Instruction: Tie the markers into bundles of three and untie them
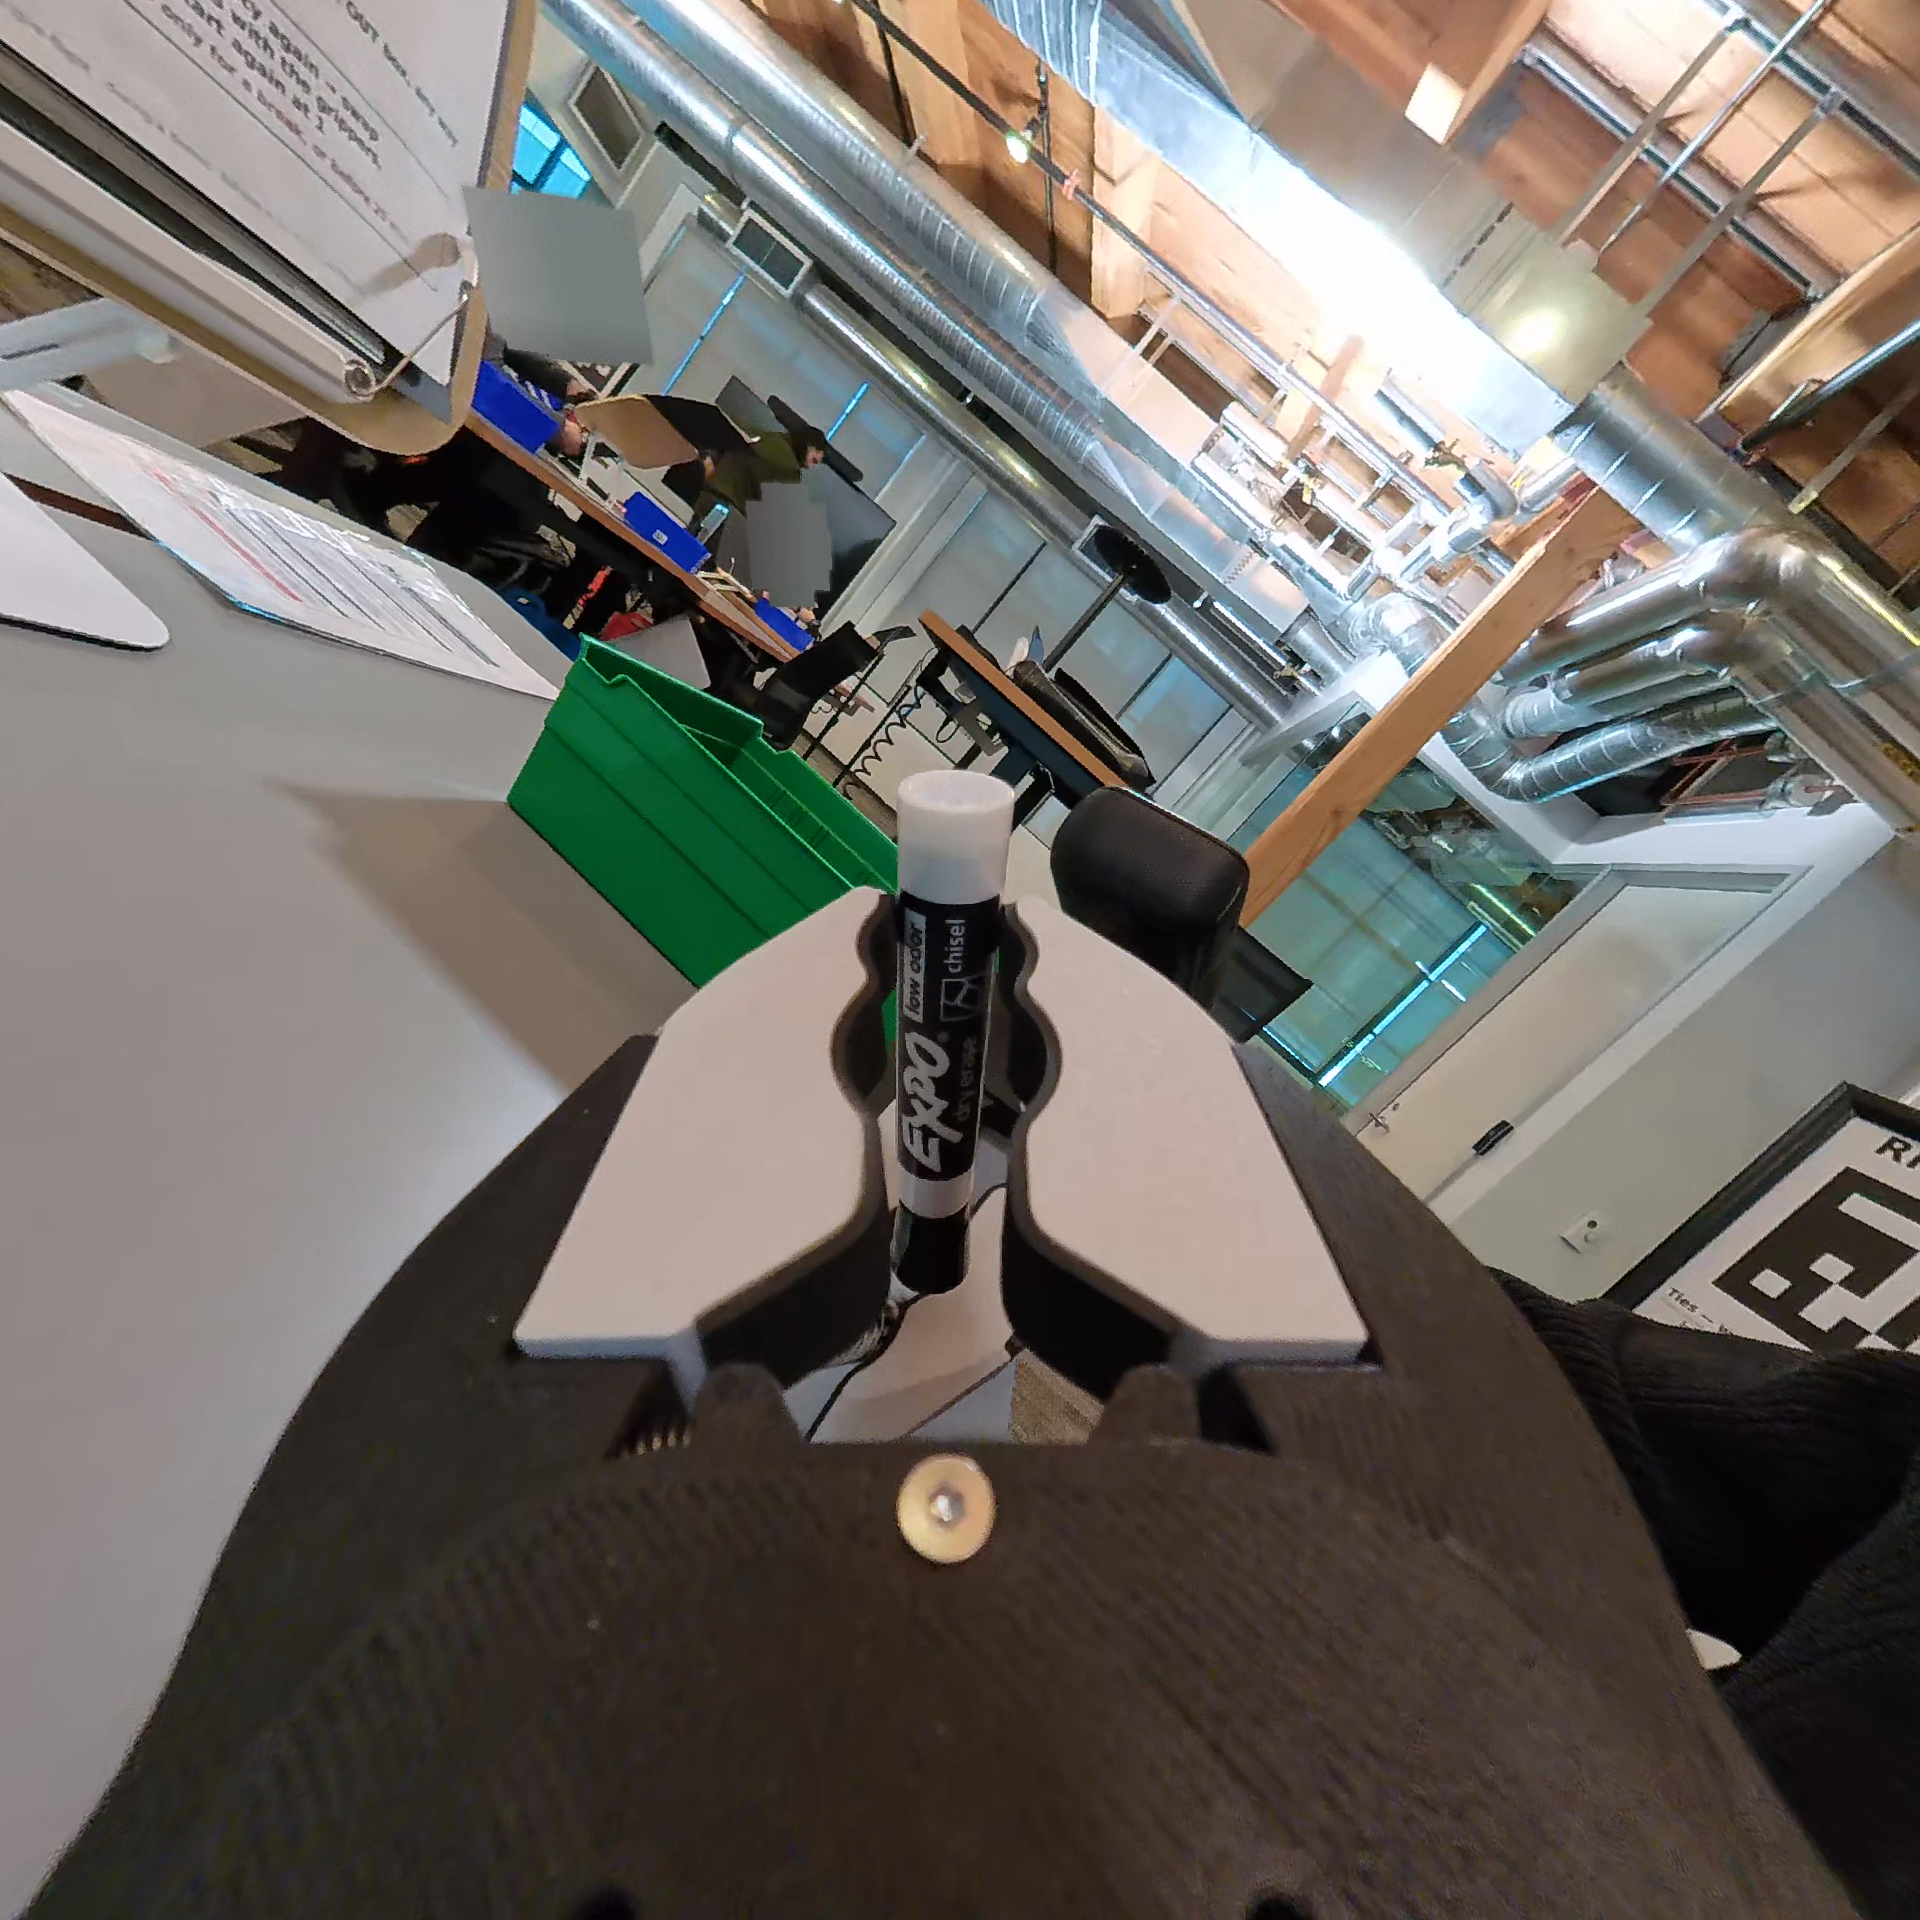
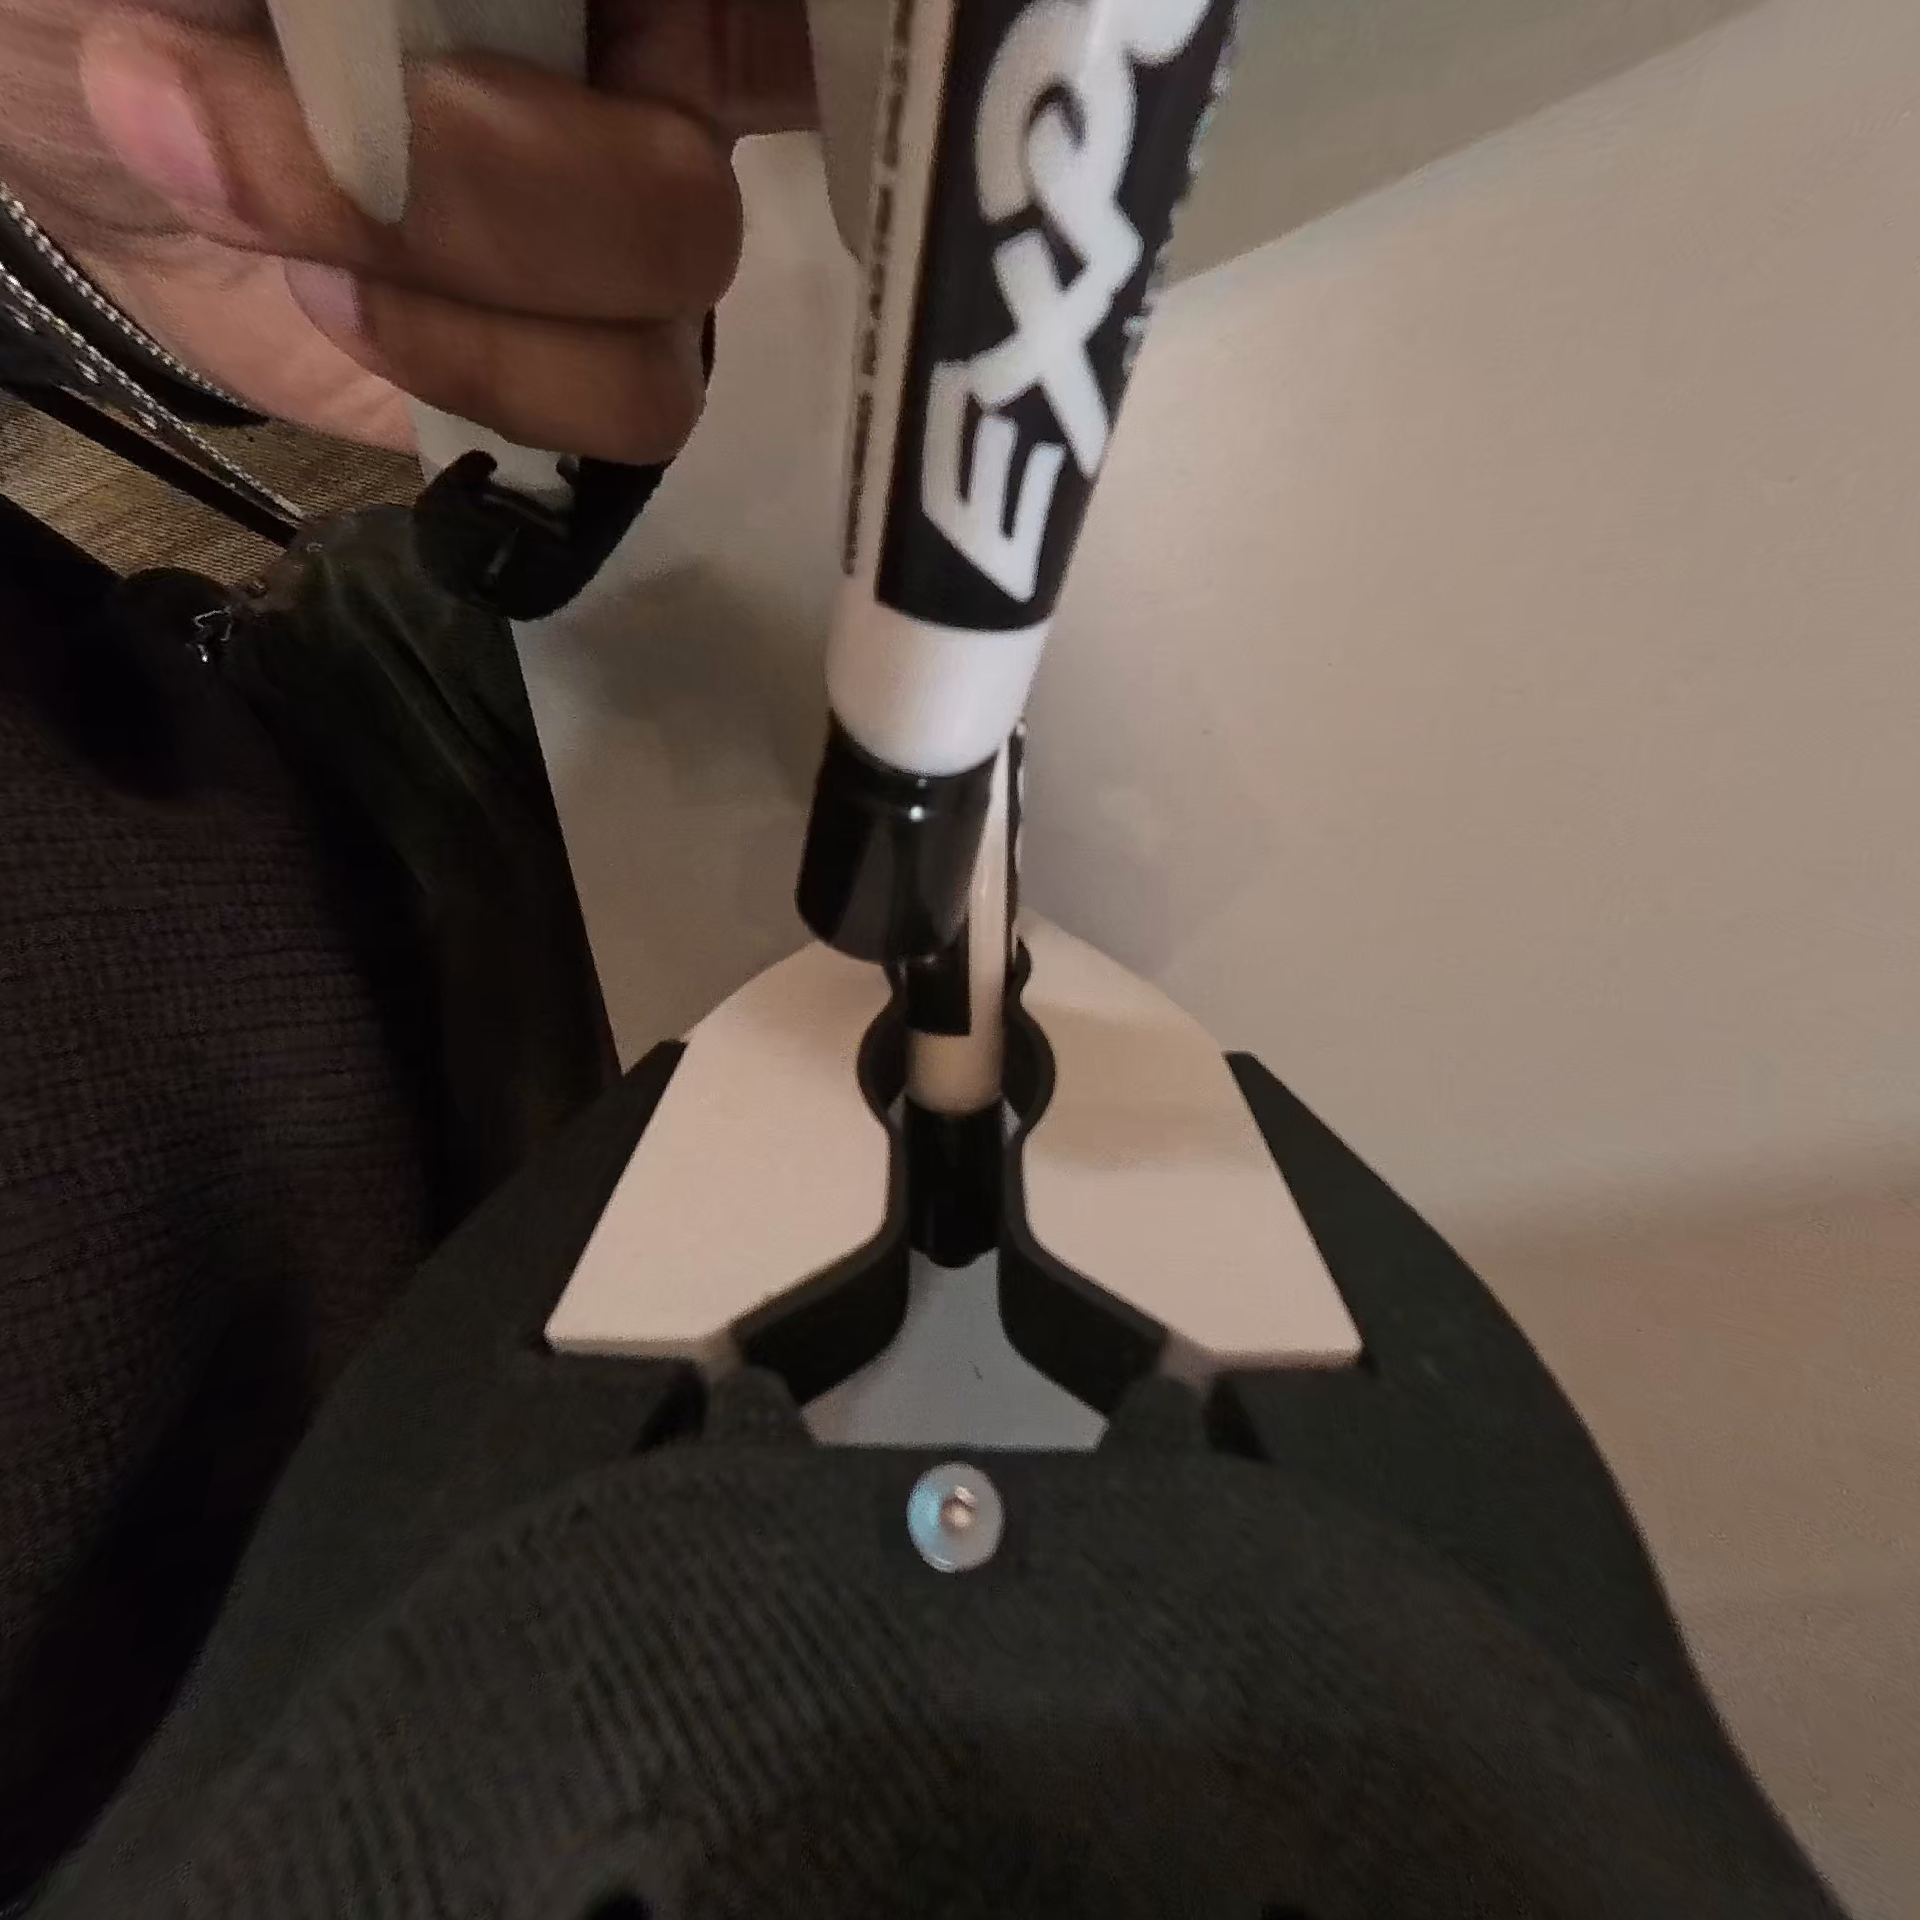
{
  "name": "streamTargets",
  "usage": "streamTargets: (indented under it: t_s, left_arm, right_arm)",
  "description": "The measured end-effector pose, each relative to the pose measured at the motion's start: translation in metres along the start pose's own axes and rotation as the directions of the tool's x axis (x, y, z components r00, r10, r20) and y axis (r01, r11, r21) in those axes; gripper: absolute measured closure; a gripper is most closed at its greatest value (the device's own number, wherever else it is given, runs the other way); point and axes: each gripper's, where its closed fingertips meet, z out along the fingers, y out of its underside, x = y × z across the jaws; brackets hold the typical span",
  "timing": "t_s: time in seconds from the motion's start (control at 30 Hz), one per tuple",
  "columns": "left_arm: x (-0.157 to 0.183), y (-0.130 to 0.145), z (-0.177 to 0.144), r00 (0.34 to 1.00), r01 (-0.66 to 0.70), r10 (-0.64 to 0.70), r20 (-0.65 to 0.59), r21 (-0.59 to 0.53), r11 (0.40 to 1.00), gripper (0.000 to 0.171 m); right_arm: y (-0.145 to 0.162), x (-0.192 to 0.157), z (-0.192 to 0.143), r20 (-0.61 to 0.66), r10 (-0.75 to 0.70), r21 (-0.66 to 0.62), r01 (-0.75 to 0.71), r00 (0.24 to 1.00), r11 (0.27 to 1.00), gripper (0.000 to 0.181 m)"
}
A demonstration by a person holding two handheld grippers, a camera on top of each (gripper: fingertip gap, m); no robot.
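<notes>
Marker (image 1: 951,1023) stands upright, clenched in the left tool (image 1: 948,997), white end at 12 o'clock. The right tool (image 2: 961,1081) grips a black cap (image 2: 951,1184) just below the marker's tip. A green bin (image 1: 686,821) sits at 11 o'clock on the grey worktop (image 1: 260,935).

The tip of the marker (image 1: 951,1049) is hidden low between the fingers of the left gripper (image 1: 943,935). In the right wrist view, the marker's upper end is cut off by the top edge, and what the right gripper (image 2: 956,997) clamps below the marker cannot be told for blur.
</notes>
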Motion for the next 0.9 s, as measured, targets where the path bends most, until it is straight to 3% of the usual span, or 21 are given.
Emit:
streamTargets:
  t_s: [0.27, 0.9]
  left_arm:
    - [0.001, 0.007, -0.001, 0.999, 0.003, -0.004, -0.04, -0.045, 0.999, 0.153]
    - [0.003, -0.005, -0.008, 0.996, 0.039, -0.039, -0.079, 0.0, 0.999, 0.153]
  right_arm:
    - [0.003, 0.0, 0.01, 0.031, 0.008, -0.022, -0.007, 0.999, 1.0, 0.167]
    - [0.0, -0.01, 0.016, 0.061, -0.012, -0.024, 0.013, 0.998, 1.0, 0.167]
